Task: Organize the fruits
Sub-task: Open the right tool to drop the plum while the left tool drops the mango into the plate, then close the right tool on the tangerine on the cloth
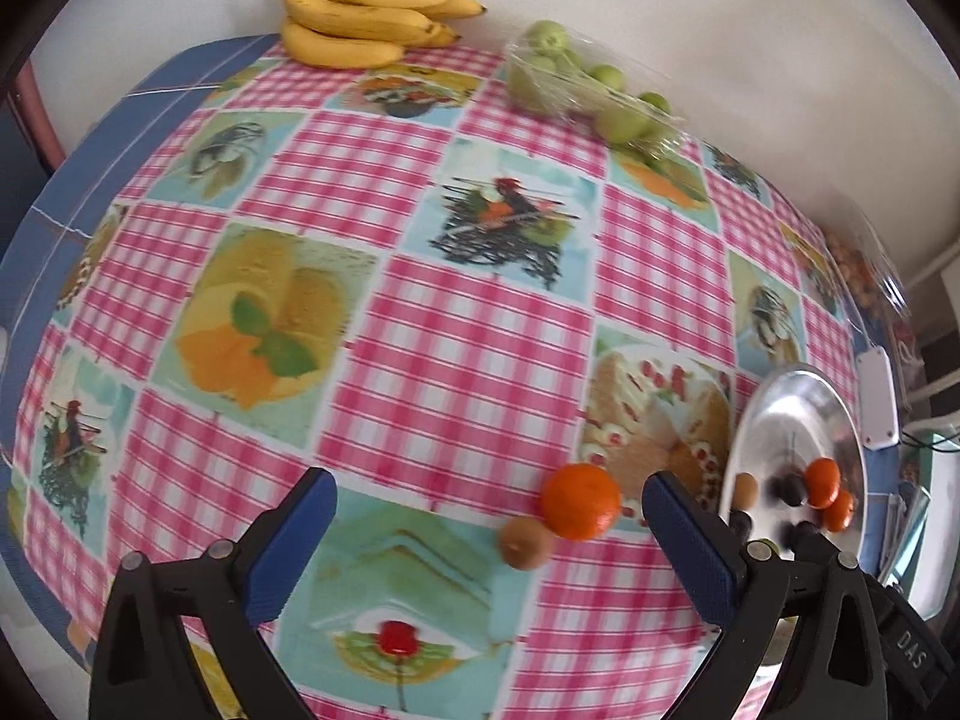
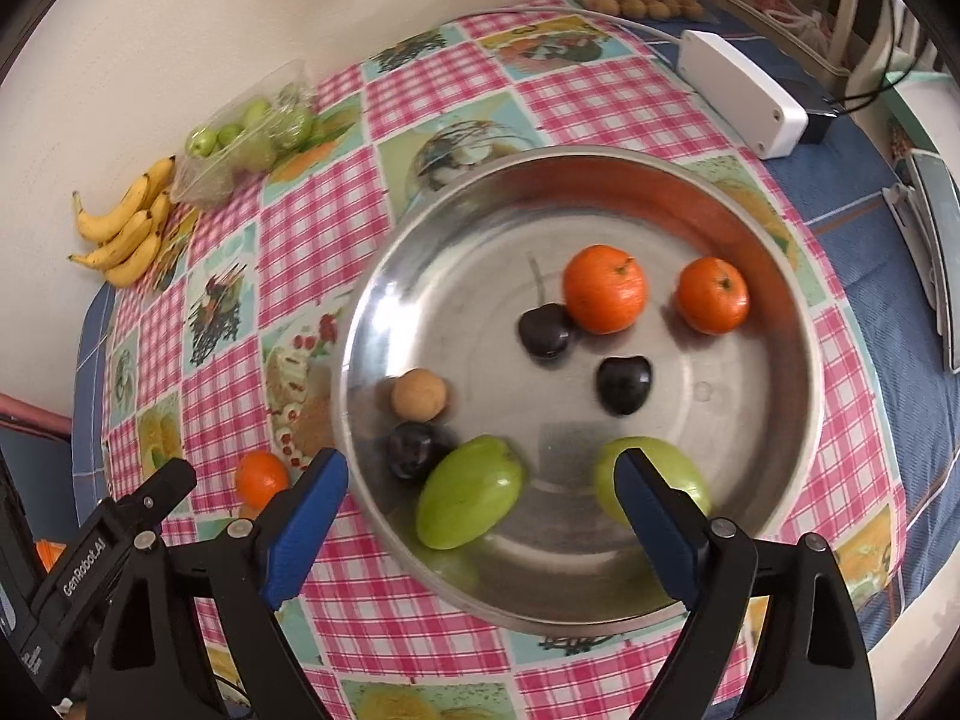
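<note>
While both claws — left claw [image 1: 489,531] and right claw [image 2: 483,495] — gape empty, the bowl [image 2: 804,420] holds eight fruits; an orange [image 1: 579,501] and brown fruit [image 1: 527,542] remain on the worktop [image 1: 456,330] beside its rim.

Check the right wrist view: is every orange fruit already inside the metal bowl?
No: one orange fruit lies on the tablecloth outside the metal bowl, while two others sit inside it.

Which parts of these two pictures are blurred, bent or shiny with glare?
Left wrist view: the fisheye bends the tablecloth into a dome; the small brown fruit is smeared. Right wrist view: the steel bowl shows soft glare, and its fruit is slightly blurred.
</note>
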Demonstrator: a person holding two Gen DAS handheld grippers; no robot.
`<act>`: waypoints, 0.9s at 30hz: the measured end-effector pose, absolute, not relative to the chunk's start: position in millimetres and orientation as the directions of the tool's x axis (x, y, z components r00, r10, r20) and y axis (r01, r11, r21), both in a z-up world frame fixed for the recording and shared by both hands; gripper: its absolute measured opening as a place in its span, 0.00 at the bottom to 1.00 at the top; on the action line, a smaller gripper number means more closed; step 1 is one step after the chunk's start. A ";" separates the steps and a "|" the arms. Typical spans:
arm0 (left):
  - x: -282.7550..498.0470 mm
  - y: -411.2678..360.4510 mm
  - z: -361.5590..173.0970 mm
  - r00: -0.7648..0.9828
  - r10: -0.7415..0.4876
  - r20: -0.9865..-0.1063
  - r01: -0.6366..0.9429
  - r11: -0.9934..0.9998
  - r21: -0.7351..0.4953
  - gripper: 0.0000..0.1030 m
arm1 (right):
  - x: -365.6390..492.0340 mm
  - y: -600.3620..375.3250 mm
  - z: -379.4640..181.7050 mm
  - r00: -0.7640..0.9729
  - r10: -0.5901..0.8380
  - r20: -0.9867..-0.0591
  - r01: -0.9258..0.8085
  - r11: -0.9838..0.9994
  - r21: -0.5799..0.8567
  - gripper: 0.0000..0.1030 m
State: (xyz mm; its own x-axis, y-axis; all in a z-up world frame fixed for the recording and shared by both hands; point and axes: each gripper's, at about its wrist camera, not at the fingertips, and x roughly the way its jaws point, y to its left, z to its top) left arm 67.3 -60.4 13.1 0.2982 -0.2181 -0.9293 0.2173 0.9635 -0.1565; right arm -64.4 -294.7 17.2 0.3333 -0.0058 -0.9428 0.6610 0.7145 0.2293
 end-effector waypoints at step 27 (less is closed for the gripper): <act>103.9 14.4 -22.5 0.246 -0.136 -0.960 0.040 0.991 -0.130 1.00 | 26.2 -188.1 -19.9 0.325 0.092 -0.941 0.484 0.839 0.249 0.64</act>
